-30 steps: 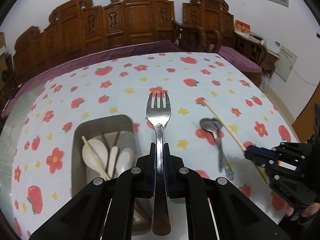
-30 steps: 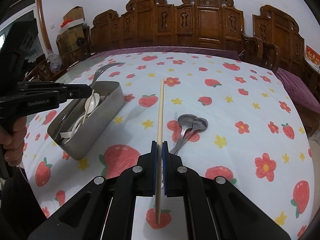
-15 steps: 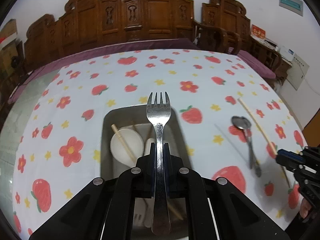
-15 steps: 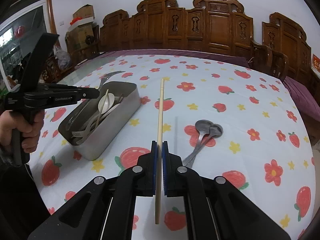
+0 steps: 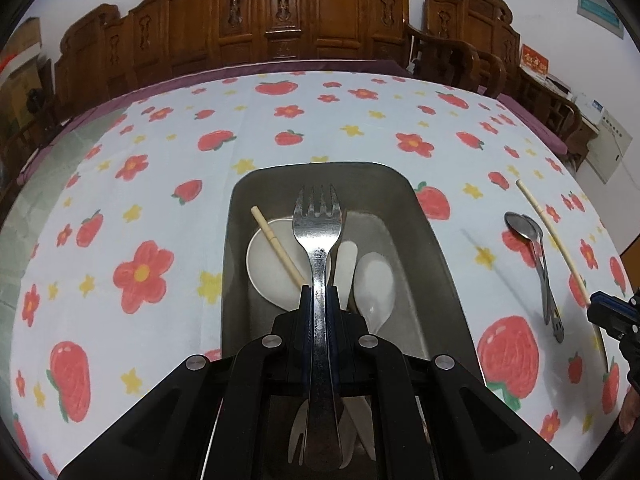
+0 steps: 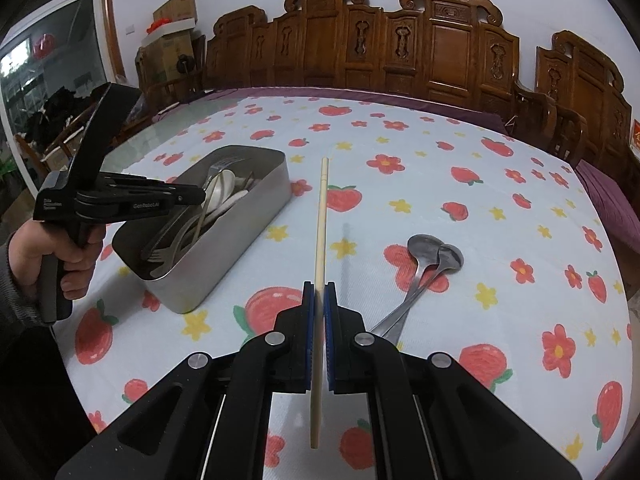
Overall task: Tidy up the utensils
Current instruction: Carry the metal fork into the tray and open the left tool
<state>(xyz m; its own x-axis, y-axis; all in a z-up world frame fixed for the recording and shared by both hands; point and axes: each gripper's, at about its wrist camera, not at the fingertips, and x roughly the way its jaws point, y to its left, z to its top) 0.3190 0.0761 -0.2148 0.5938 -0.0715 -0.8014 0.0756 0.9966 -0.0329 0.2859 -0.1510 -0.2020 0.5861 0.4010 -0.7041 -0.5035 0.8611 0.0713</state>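
I hold my left gripper (image 5: 319, 300), clamped on a steel fork (image 5: 318, 232), over the rectangular metal tin (image 5: 428, 240) for dropping, while my right gripper (image 6: 319, 300) pinches a pale wooden chopstick (image 6: 321, 216).

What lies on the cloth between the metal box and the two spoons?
Only bare cloth; the right-wrist view shows it between box and spoons, under the held chopstick.

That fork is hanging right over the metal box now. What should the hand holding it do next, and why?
Probably lower the left gripper a little and open it. It is shut on the fork, which hangs over the metal box where white spoons and a chopstick already lie. The right gripper holds its own chopstick and can wait its turn.
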